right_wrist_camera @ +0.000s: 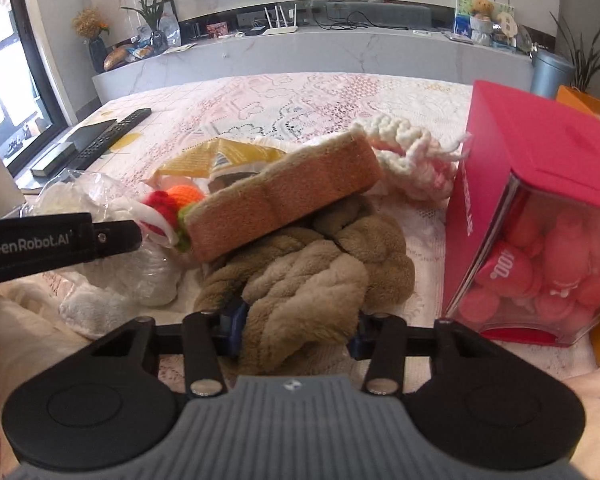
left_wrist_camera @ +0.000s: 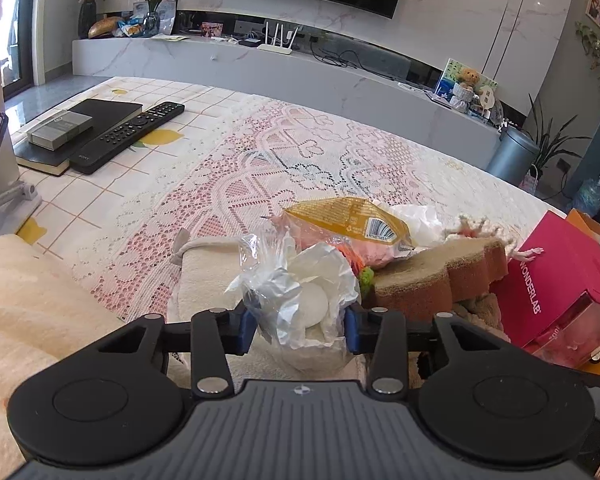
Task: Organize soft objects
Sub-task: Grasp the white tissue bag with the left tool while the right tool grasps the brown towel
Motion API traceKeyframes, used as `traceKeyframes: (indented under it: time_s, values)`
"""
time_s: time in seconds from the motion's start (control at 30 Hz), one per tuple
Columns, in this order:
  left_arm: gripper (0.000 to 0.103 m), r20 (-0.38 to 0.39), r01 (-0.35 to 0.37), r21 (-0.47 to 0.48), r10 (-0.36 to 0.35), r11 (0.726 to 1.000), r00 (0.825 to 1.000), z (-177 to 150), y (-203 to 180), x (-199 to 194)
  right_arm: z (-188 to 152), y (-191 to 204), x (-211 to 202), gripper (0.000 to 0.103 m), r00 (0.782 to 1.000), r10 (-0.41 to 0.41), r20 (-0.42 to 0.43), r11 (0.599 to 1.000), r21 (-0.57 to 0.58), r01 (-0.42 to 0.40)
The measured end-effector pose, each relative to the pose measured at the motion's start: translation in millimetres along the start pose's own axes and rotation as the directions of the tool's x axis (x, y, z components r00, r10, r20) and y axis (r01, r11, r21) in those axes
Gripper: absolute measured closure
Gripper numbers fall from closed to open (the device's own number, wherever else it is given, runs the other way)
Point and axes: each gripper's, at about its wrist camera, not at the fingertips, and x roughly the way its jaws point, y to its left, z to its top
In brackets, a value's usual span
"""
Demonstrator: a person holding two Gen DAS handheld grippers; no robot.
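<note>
- The counter (left_wrist_camera: pixel 228 152) wears a cream lace cloth, and the soft things lie heaped at its near edge, directly ahead of both pairs of fingers.
- The pink box (right_wrist_camera: pixel 512 160), stiff card with a clear window showing round pink plush, stands upright just right of the heap; it looks a likely place to gather things, though I cannot be sure.
- The brown towel (right_wrist_camera: pixel 312 276), thick, fleecy and twisted into ropy folds, lies nearest the right gripper (right_wrist_camera: pixel 298 326); its long run leads away from the fingers toward the sponge. The blue pads sit against its near fold from both sides, so I judge the right fingers clenched on it.
- The sponge (right_wrist_camera: pixel 284 196), a long coarse slab, tan on top and orange along its side, rests tilted across the towel, its long axis running left to right. Lifting the towel could tip it.
- The plastic-wrapped bundle (left_wrist_camera: pixel 300 300), crinkly clear film and white paper round a smooth pale lump, sits between the left gripper (left_wrist_camera: pixel 300 328) fingers, which press its sides: clenched on it.
- A white knitted cord (right_wrist_camera: pixel 412 156) lies behind the sponge.
</note>
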Motion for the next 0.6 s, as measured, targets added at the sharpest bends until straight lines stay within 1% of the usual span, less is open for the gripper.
traceKeyframes:
  time_s: [0.1, 0.27, 0.47, 0.6]
  values:
    - [0.058, 0.016, 0.016, 0.009, -0.016, 1.0, 1.0, -5, -2, -10, 0, -4, -12, 0.061, 1.0, 0.002, 0.013, 1.0, 0.022, -0.002]
    - [0.058, 0.068, 0.054, 0.029, -0.056, 0.998, 0.996, -15, -9, -32, -5, -10, -35, 0.061, 0.999, 0.009, 0.04, 0.999, 0.05, -0.011]
    - [0.058, 0.108, 0.081, 0.026, -0.083, 0.996, 0.991, -24, -15, -54, -10, -10, -65, 0.061, 0.994, 0.023, 0.106, 0.999, 0.043, -0.028]
    - [0.058, 0.131, 0.089, 0.02, -0.09, 0.996, 0.987, -27, -16, -68, -12, -10, -85, 0.06, 0.986, 0.032, 0.163, 0.999, 0.026, -0.036]
